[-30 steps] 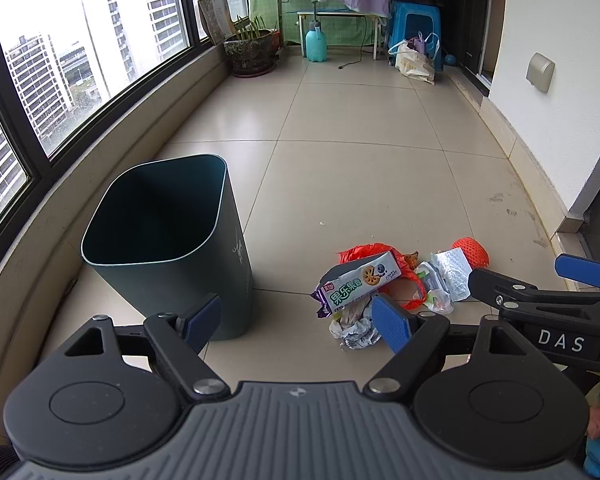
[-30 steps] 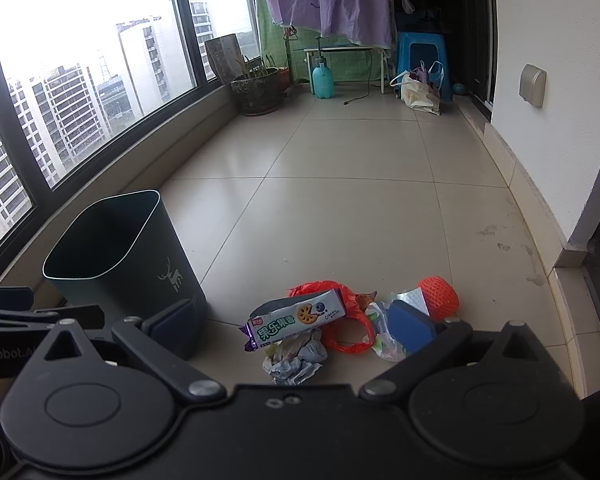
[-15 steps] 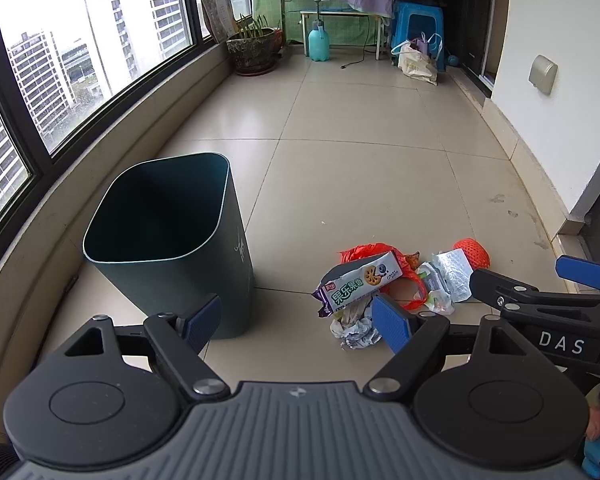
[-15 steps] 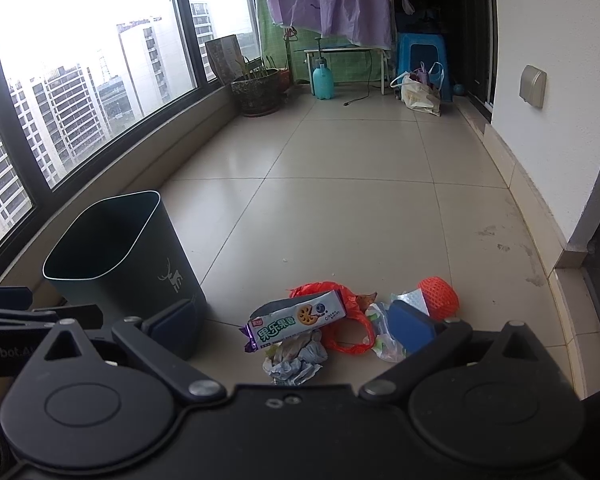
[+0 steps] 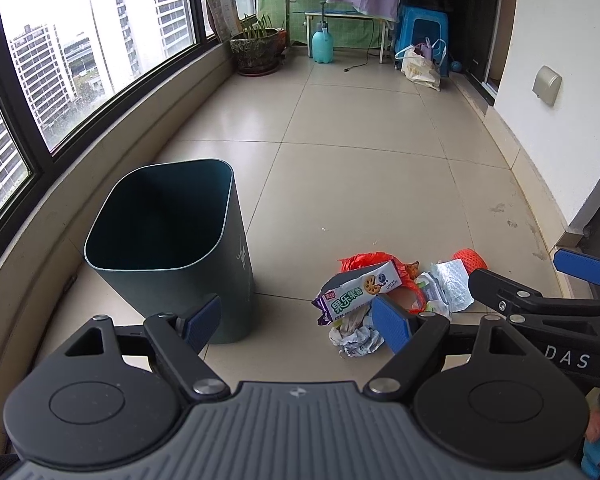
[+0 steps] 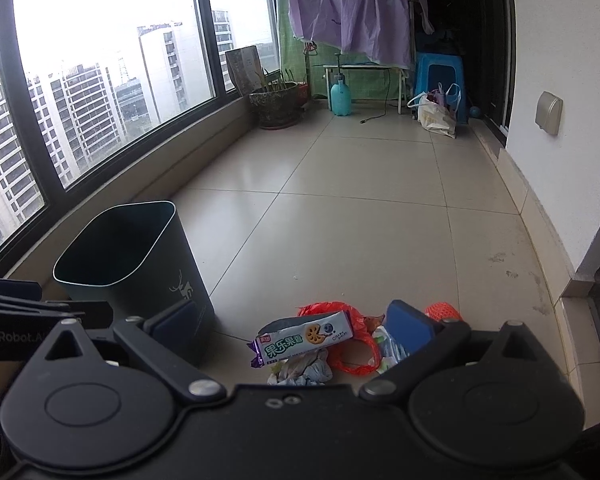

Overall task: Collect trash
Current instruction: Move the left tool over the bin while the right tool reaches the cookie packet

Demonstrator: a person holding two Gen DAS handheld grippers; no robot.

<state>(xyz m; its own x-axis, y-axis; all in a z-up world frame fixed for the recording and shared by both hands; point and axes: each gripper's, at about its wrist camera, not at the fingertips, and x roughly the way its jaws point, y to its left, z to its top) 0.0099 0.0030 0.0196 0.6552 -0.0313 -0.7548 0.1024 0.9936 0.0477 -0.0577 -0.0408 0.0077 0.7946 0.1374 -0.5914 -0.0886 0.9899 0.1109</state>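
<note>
Both claws spread wide, nothing held. Left gripper (image 5: 296,322) sits low centre of its frame, right gripper (image 6: 300,334) low centre of its own; right gripper's fingers also poke in at the right edge of the left view. Dark green bin (image 5: 168,252) stands upright on the tile floor (image 5: 360,184), left of centre, mouth open. Trash pile lies just right of the bin, lower centre: biscuit wrapper (image 5: 360,292) on top, crumpled paper (image 5: 356,338) below it, red plastic bag (image 5: 374,260) behind, silver foil wrapper (image 5: 448,286) and orange mesh ball (image 5: 468,258) to the right
</note>
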